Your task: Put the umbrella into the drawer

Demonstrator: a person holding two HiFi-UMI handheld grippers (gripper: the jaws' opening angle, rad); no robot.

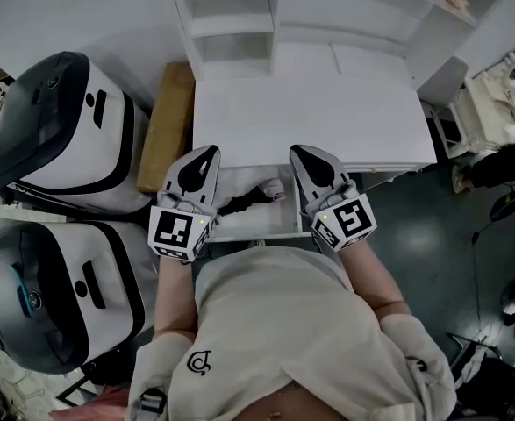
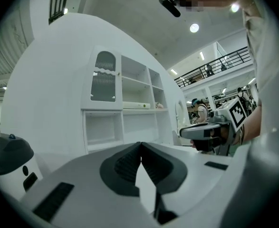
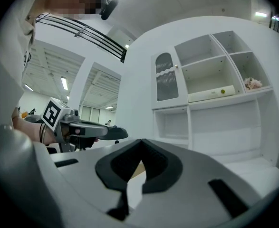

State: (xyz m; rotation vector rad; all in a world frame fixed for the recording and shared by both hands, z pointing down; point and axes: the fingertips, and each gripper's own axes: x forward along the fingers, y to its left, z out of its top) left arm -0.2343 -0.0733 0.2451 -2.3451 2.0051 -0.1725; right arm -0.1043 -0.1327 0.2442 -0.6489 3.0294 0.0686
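Head view: left tool (image 1: 208,153) carries a square marker (image 1: 173,230).

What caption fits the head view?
Left gripper and right gripper, both shut, flank the umbrella in the open drawer.

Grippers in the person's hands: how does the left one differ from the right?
The left gripper sits near the umbrella's dark end, the right gripper near its pink end. The left cube shows a different marker pattern from the right cube. Both are shut on nothing and point toward the white desk.
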